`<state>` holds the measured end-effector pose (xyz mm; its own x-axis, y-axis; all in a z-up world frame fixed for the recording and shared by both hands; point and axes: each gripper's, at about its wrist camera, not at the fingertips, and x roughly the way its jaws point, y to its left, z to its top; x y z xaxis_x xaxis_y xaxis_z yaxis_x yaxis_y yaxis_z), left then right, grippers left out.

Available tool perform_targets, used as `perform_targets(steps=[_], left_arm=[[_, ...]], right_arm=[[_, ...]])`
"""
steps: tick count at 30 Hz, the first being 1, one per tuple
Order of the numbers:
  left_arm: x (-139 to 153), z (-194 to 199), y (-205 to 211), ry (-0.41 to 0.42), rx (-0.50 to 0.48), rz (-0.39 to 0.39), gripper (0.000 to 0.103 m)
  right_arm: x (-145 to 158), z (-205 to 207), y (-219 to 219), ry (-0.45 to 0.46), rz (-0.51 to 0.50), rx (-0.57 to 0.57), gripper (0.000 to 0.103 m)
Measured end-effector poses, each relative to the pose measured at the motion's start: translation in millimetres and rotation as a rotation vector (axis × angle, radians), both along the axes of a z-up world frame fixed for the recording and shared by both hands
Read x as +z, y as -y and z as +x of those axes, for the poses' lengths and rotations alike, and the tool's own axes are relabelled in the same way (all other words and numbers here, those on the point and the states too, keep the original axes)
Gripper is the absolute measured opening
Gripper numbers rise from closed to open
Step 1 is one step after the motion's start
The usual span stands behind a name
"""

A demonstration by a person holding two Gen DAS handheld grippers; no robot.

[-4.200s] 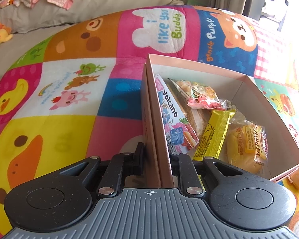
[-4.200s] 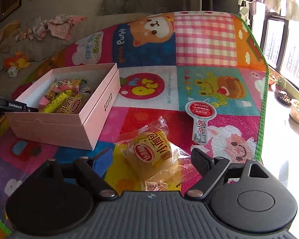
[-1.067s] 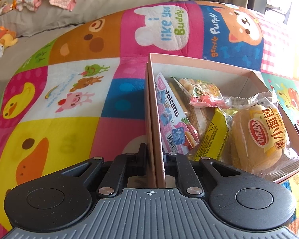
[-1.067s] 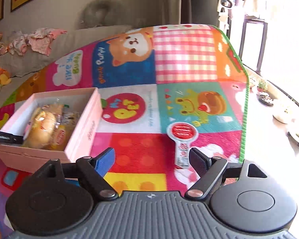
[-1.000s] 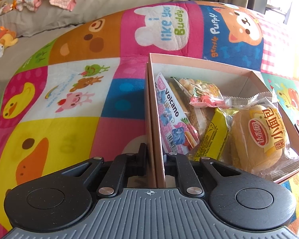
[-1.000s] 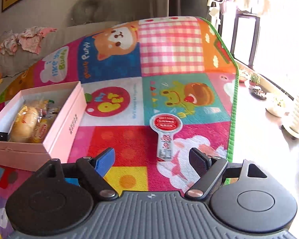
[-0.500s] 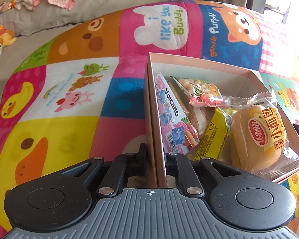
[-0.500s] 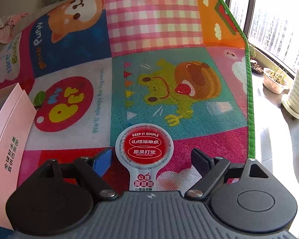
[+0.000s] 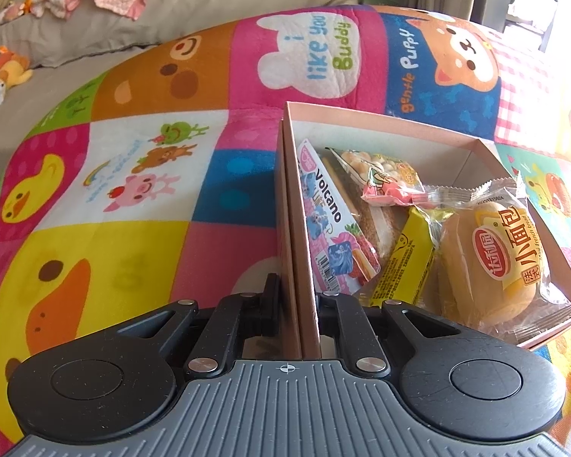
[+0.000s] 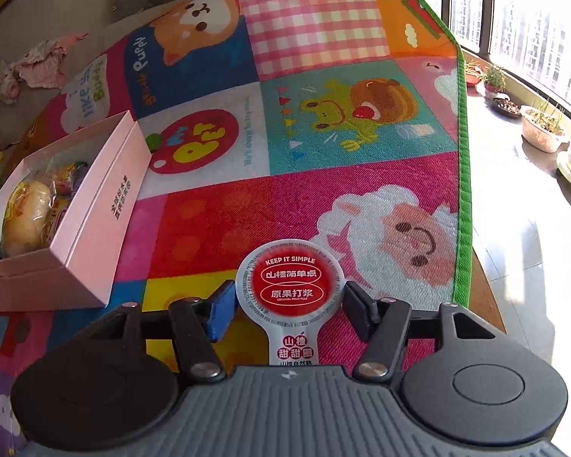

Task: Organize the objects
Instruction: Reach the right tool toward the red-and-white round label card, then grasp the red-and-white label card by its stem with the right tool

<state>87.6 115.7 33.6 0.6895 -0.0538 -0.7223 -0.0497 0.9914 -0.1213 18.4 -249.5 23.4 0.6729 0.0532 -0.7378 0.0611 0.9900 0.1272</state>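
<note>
**Now: box wall pinched on the left, hawthorn snack framed on the right**

Our left tool (image 9: 297, 306) is pressed together on the near side wall of the pink cardboard box (image 9: 380, 119), one finger outside the wall and one inside. The box sits on a colourful cartoon play mat (image 9: 133, 175). Inside it we see a Volcano snack pack (image 9: 333, 224) leaning along the pinched wall, a clear bag of small round snacks (image 9: 384, 177) toward the far end, a yellow wrapped bar (image 9: 405, 262) in the middle, and a wrapped French bread bun (image 9: 491, 262) lying against the opposite wall, its crimped wrapper edge reaching over the near rim.

Our right tool (image 10: 288, 306) is spread, with its blue-padded finger on one side and its black finger on the other side of a paddle-shaped hawthorn snack packet (image 10: 291, 285). The packet has a round red label reading "KEEP IT SIMPLE" and a narrow white stem running back under the tool body. Each pad stands just beside the round head; we cannot tell whether either one is touching it. The packet lies flat on the mat, near the sheep patch and well apart from the box (image 10: 76, 228), which shows at the left of the right wrist view with the bun (image 10: 24, 213) visible inside. Beyond the mat's green edge, potted plants (image 10: 540, 129) stand on a sunlit tiled floor (image 10: 525, 266) by the windows.
</note>
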Motion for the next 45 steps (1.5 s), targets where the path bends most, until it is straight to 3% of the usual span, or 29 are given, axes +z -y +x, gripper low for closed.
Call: perform_targets(steps=[6, 12, 22, 27, 31, 45], left_arm=[[-0.9, -2.6, -2.0, 0.005, -0.008, -0.01, 0.013], [-0.7, -2.5, -2.3, 0.003, -0.013, -0.007, 0.013], [-0.4, -2.1, -1.7, 0.001, -0.006, -0.01, 0.013], [-0.5, -3.1, -1.1, 0.0, -0.009, -0.007, 0.013], [-0.7, -3.3, -1.4, 0.001, -0.011, -0.007, 0.013], [-0.4, -3.5, -1.9, 0.001, -0.012, -0.011, 0.014]], right_arm=[[-2.4, -46.4, -31.5, 0.045, -0.018, 0.007, 0.061], [-5.9, -59.7, -43.4, 0.088, -0.023, -0.003, 0.068], [-5.0, -83.8, -52.6, 0.087, 0.0, 0.08, 0.068], [-4.2, -89.2, -44.9, 0.11, -0.049, 0.032, 0.069], [-3.0, -97.0, -37.5, 0.125, -0.074, 0.016, 0.079], [-9.1, -71.1, -45.0, 0.117, -0.131, 0.126, 0.081]])
